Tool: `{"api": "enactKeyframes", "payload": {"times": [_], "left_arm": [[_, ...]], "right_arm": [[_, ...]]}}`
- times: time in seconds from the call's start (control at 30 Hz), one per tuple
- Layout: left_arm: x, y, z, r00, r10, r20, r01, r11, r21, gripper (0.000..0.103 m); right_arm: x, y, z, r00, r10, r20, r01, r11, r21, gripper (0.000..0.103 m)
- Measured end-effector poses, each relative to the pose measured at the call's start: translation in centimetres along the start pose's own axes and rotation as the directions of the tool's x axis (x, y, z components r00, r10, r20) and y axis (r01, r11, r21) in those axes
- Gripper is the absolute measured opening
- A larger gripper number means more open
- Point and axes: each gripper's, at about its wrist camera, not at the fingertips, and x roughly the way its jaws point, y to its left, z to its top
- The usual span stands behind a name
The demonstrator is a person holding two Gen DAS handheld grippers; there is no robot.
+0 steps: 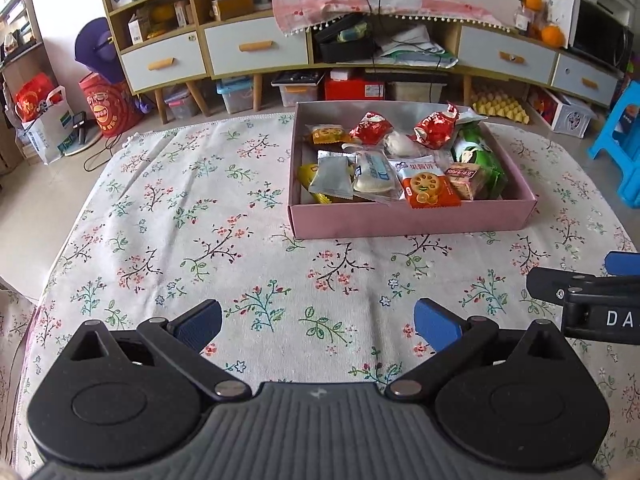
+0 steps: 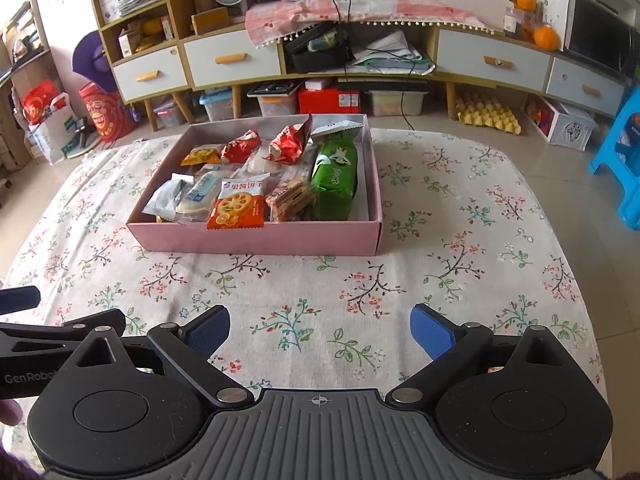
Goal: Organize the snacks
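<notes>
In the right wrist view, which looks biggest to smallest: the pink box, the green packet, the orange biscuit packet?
1. pink box
2. green packet
3. orange biscuit packet, though it lies nearer the camera.

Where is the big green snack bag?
The green bag lies inside the pink box, along its right side in both views, right beside the small stack of crackers and behind no gripper.

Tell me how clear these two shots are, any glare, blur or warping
Left wrist view: sharp on the pink box and the open left gripper, fisheye bends the cabinet, dark corners. Right wrist view: same curved warp, snacks crisp, open right gripper in focus, top left corner washed out by daylight.
</notes>
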Motion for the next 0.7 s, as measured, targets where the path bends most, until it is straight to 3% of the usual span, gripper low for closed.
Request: {"api": "enactKeyframes", "payload": {"times": [0.7], "left_arm": [[-0.02, -0.05, -0.02, 1.0, 0.001, -0.001, -0.001, 1.0, 0.004, 0.103]], "right_arm": [[0.52, 0.59, -0.28, 1.0, -0.007, -0.013, 0.006, 1.0, -0.025, 0.098]]}}
